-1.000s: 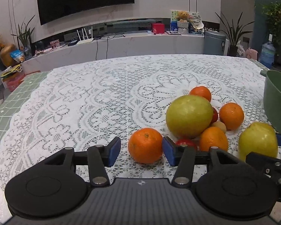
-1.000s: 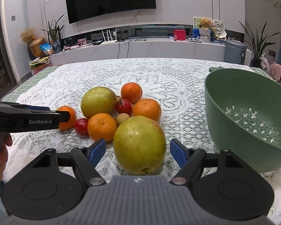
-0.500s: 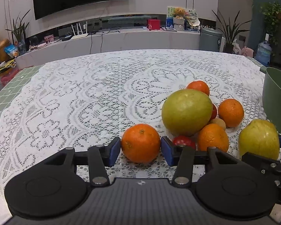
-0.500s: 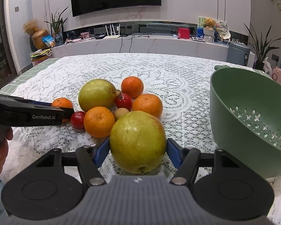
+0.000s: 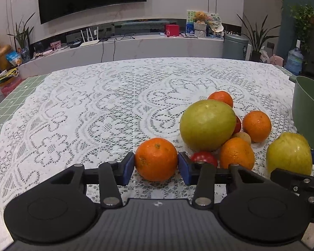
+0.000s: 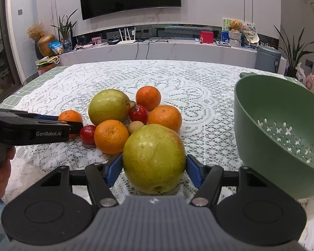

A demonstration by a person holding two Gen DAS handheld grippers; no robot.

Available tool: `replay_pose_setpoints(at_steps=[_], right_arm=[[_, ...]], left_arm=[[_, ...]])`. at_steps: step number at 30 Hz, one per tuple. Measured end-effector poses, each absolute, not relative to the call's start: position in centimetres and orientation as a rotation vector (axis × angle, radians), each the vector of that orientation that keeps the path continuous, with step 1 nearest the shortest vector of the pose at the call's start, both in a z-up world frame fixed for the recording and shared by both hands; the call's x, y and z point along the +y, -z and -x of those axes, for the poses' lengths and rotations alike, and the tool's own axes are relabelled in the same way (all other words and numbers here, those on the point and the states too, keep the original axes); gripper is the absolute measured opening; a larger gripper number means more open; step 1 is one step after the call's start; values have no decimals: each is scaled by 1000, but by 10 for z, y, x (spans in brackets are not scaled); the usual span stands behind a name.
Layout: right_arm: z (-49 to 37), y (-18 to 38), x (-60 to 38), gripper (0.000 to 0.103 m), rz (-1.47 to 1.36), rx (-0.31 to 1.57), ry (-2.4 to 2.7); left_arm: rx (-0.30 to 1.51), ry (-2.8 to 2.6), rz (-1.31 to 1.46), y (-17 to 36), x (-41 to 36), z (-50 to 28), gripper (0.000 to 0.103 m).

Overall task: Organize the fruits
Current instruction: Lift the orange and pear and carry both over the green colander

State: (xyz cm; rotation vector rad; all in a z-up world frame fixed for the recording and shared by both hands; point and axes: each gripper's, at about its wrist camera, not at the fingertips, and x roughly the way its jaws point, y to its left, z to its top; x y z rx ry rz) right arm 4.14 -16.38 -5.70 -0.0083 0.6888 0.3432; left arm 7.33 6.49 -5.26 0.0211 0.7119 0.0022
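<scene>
Two claws work at once, each closed on one fruit. Through the left wrist camera, the left claw (image 5: 156,163) has just been closing and now clenches an orange (image 5: 156,159), both blue pads pressed to its sides, presumably because it lies apart from the heap and offers a clear grip. Just right of the claw sits a red tomato (image 5: 204,158), nearly touching the right pad; beyond it a large green fruit (image 5: 207,125) leans over more oranges (image 5: 256,126). Farther right, the green colander (image 5: 307,119) shows only its wall at the frame edge. The lace tablecloth (image 5: 83,115) covers the tabletop ahead of the claw, bare of fruit.

Through the right wrist camera, the right claw (image 6: 154,168) has likewise been closing and grips a big yellow-green pear (image 6: 154,158) across its widest part, stem end toward the camera. The colander stands close on the claw's right, tilted with its mouth facing the fruit, likely the place where the fruit is to go. Ahead and left lies the heap, with the left claw reaching in from the left edge, a hand (image 6: 0,171) on its handle. Whether the pear still touches the cloth I cannot tell, since the claw body hides its underside. The orange just ahead-left of the pear stands nearest and could be nudged as it lifts.
</scene>
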Motion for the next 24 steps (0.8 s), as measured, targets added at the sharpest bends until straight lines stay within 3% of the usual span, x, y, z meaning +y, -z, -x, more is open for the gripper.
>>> replay_pose_setpoints(at_steps=[24], right_arm=[[2,-11,-208,63,-75,552,-279]], left_arm=[[649,150,78,-17,37,-29,51]])
